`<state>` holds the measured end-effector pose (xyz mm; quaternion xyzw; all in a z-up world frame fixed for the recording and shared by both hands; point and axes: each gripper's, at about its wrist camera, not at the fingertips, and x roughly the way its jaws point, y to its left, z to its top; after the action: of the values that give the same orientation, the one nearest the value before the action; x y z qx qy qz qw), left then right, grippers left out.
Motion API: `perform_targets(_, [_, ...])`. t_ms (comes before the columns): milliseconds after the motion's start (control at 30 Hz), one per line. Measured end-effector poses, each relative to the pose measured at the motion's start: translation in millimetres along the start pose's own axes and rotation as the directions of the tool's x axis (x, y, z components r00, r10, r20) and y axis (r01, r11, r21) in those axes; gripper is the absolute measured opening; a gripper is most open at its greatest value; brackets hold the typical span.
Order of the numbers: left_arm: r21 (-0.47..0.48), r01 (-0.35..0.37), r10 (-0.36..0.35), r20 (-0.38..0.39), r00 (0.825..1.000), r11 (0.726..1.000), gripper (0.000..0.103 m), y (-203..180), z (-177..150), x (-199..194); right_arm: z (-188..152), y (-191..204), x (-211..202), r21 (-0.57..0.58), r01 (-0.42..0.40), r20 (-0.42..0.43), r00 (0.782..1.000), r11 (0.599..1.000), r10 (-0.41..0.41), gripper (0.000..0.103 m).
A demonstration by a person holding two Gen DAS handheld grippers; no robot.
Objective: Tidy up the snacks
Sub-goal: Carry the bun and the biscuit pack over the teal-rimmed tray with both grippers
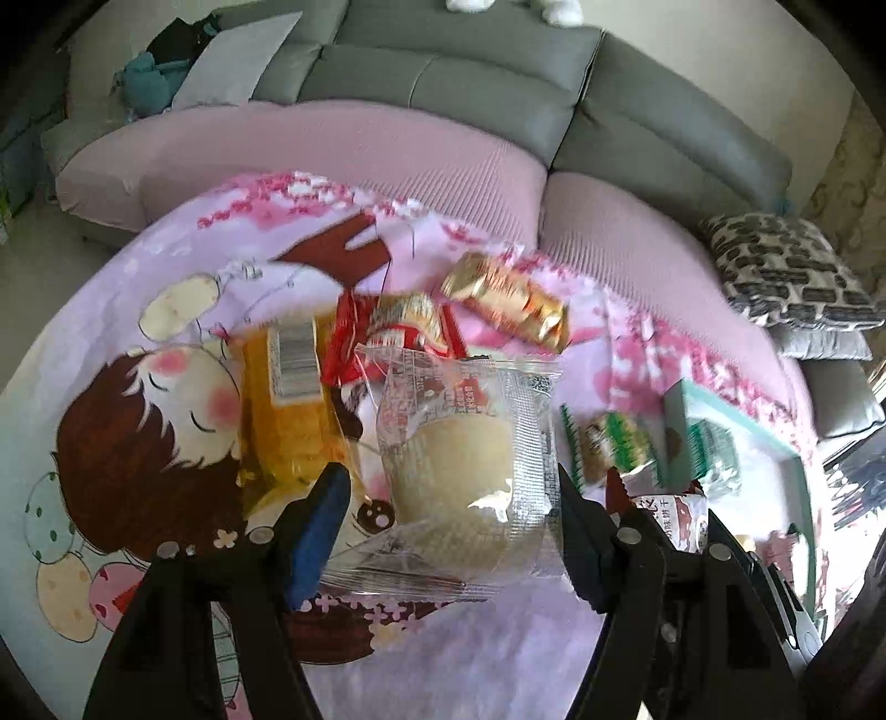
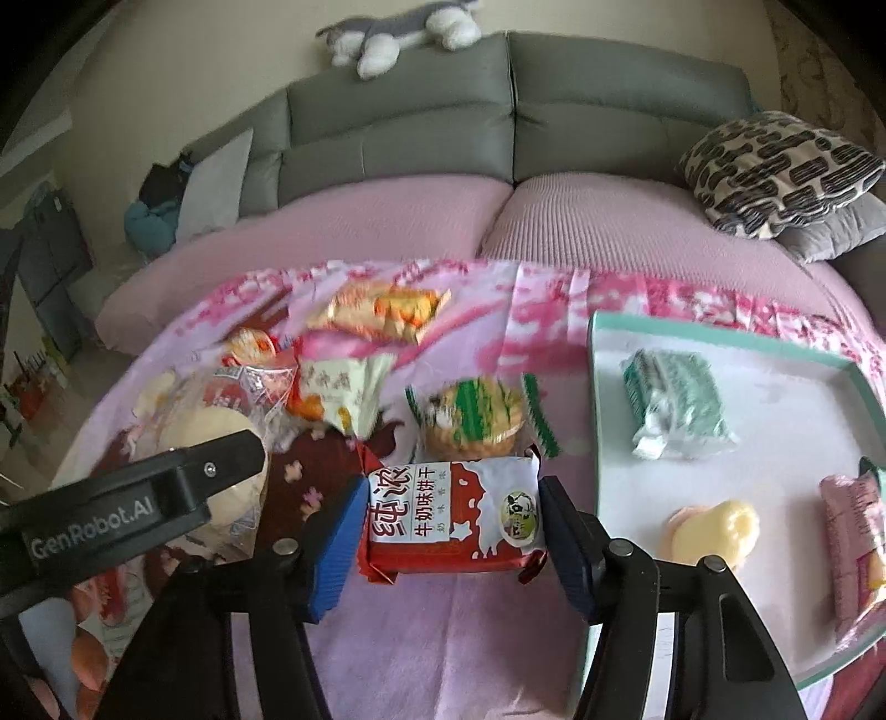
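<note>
My left gripper (image 1: pixel 451 498) is shut on a clear-wrapped pale cake (image 1: pixel 465 459), fingers at both sides of the packet. My right gripper (image 2: pixel 451 512) is shut on a red and white milk biscuit pack (image 2: pixel 451 515), also seen in the left wrist view (image 1: pixel 673 518). A white tray with a teal rim (image 2: pixel 603 399) lies right of it, holding a green packet (image 2: pixel 673 412), a yellow sweet (image 2: pixel 714 529) and a pink packet (image 2: pixel 855 548). Loose snacks lie on the pink cartoon cloth (image 2: pixel 443 637): a green-striped biscuit (image 2: pixel 476 421), a yellow packet (image 1: pixel 288 404), a gold packet (image 1: pixel 509 299).
A grey sofa with a pink cover (image 2: pixel 387 216) runs behind the cloth. A patterned cushion (image 2: pixel 775 166) lies at its right end, a plush toy (image 2: pixel 398 33) on its back. The left gripper's arm (image 2: pixel 138 498) reaches in beside my right gripper.
</note>
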<state>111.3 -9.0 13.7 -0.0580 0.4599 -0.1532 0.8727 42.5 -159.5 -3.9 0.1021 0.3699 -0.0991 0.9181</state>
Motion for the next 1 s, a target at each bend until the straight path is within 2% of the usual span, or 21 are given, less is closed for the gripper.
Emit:
perform_targets(300, [-0.004, 0.022, -0.021, 0.074, 0.997, 1.0, 0.072, 1.6, 5.1, -30.6, 7.3, -2.4, -19.2, 0.008, -0.006, 0.045, 0.999, 1.0, 0.006, 0.065])
perform_targets(567, [0.043, 0.043, -0.045, 0.066, 0.997, 0.998, 0.072, -19.6, 2.8, -29.2, 8.2, -11.5, -20.5, 0.034, -0.004, 0.048, 0.999, 0.999, 0.003, 0.065])
perform_targets(767, [0.135, 0.086, -0.096, 0.064, 0.993, 0.987, 0.072, -59.1, -0.8, -29.5, 11.7, -34.5, -33.6, 0.071, 0.057, 0.082, 0.995, 0.996, -0.063, 0.065])
perform_targets(1000, [0.213, 0.165, -0.179, 0.045, 0.983, 0.963, 0.072, -105.6, -7.2, -21.7, 12.2, -82.7, -50.8, 0.15, 0.157, 0.103, 0.979, 0.976, -0.174, 0.065])
